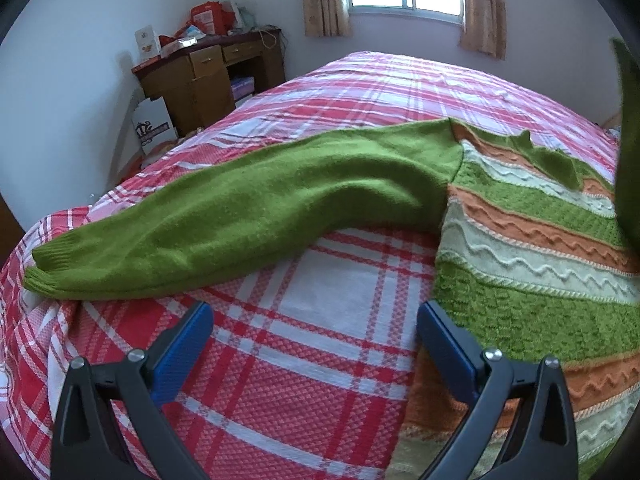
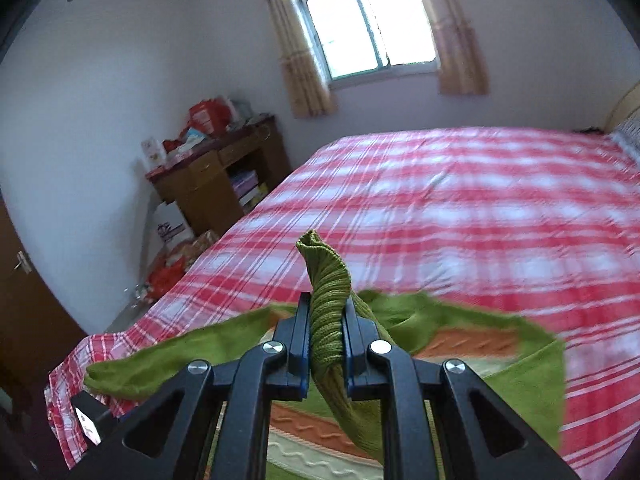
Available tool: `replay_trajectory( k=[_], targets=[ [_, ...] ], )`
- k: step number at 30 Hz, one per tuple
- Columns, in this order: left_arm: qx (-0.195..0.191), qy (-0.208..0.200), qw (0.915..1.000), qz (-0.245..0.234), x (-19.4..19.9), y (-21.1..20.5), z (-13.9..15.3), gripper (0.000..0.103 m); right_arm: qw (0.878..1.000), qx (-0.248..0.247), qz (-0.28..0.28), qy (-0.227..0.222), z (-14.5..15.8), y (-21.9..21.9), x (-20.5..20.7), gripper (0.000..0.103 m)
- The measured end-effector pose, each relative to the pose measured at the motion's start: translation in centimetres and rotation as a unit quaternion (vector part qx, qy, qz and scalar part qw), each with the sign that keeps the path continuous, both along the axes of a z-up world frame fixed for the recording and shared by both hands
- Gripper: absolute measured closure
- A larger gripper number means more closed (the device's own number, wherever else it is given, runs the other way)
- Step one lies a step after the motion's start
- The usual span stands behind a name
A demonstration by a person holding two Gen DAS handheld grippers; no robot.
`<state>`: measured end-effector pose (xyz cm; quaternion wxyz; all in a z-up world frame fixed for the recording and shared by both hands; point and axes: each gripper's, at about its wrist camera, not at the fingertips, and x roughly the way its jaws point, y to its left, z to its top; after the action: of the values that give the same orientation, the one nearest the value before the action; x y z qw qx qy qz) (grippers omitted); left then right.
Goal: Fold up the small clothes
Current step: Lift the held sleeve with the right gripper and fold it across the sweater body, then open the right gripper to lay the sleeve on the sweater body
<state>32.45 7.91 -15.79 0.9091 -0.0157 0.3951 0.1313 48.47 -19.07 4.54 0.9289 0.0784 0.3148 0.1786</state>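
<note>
Sweater [image 1: 532, 240]: plain green sleeves, ribbed cuffs; body banded green, orange and pale cream with wavy lines. Bed [image 1: 352, 292] cover: red, pink and white plaid. Left gripper [image 1: 316, 332]: black, blue pads. Curtains [image 2: 296, 60]: tan. Desk [image 1: 208, 80]: brown wood.

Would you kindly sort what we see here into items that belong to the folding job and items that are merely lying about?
Belongs to the job:
- green striped sweater
- its cuff, clamped in the right gripper
- left gripper, open
- plaid bed

Lying about:
- wooden desk
- red boxes on it
- white carton
</note>
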Motion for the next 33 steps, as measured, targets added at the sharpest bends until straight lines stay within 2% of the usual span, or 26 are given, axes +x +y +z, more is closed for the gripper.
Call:
replay_trajectory(
  k=[3,4,5,6,7,9,13,16,18,19,22,25,28,29,32,33],
  targets=[
    [-0.01,0.003,0.9999,-0.004,0.0,0.2,-0.1,0.0,1.0,0.006,0.017,0.017,-4.1,2.4,0.9,0.09],
    [-0.015,0.004,0.9998,-0.009,0.0,0.2,-0.1,0.0,0.999,0.004,0.022,0.041,-6.5,3.3,1.5,0.085],
    [-0.018,0.003,0.9998,-0.012,0.0,0.2,-0.1,0.0,0.998,-0.004,0.021,0.063,-8.1,3.9,1.8,0.07],
    [-0.022,0.001,0.9996,-0.018,-0.1,0.2,0.0,0.0,0.996,-0.008,0.019,0.085,-9.6,4.1,1.9,0.059],
    [-0.027,0.001,0.9992,-0.03,-0.3,0.3,0.0,0.0,0.995,-0.005,0.018,0.101,-10.5,4.0,1.8,0.042],
    [-0.025,-0.003,0.9987,-0.045,-0.8,0.4,0.4,0.0,0.991,0.023,0.029,0.128,-12.0,3.0,0.6,0.04],
    [0.002,-0.028,0.9974,-0.066,-1.9,0.1,3.0,0.0,0.992,0.025,0.029,0.119,-11.1,-0.9,-2.6,0.04],
    [-0.011,-0.05,0.9925,-0.111,-1.7,-1.2,5.9,0.0,0.996,0.007,0.007,0.093,-9.8,-5.1,-5.3,0.039],
    [-0.026,-0.048,0.9892,-0.136,-0.9,-2.5,7.0,0.0,0.998,-0.014,-0.026,0.061,-8.8,-8.0,-7.2,0.039],
    [-0.046,-0.043,0.986,-0.155,0.1,-3.5,7.5,0.0,0.998,-0.025,-0.044,0.042,-8.4,-9.4,-8.1,0.037],
    [-0.077,-0.019,0.9808,-0.178,2.5,-5.8,7.0,0.014,0.994,-0.044,-0.102,0.001,-7.9,-13.4,-10.3,0.034],
    [-0.099,0.033,0.9744,-0.199,5.9,-8.8,4.6,0.037,0.989,-0.037,-0.141,-0.009,-8.6,-16.7,-11.8,0.034],
    [-0.115,0.082,0.9693,-0.201,8.1,-10.8,2.1,0.039,0.985,-0.038,-0.169,-0.009,-9.9,-19.2,-13.0,0.033],
    [-0.099,0.09,0.9724,-0.191,8.7,-11.5,1.2,0.04,0.984,-0.017,-0.175,-0.002,-10.4,-20.3,-13.2,0.033],
    [-0.082,0.062,0.9753,-0.196,8.6,-12.6,0.9,0.042,0.979,0.035,-0.199,-0.001,-10.9,-22.7,-13.9,0.033],
    [-0.081,0.059,0.9752,-0.198,8.6,-12.9,1.0,0.05,0.978,0.044,-0.204,-0.001,-11.1,-23.0,-14.0,0.033]
  ],
)
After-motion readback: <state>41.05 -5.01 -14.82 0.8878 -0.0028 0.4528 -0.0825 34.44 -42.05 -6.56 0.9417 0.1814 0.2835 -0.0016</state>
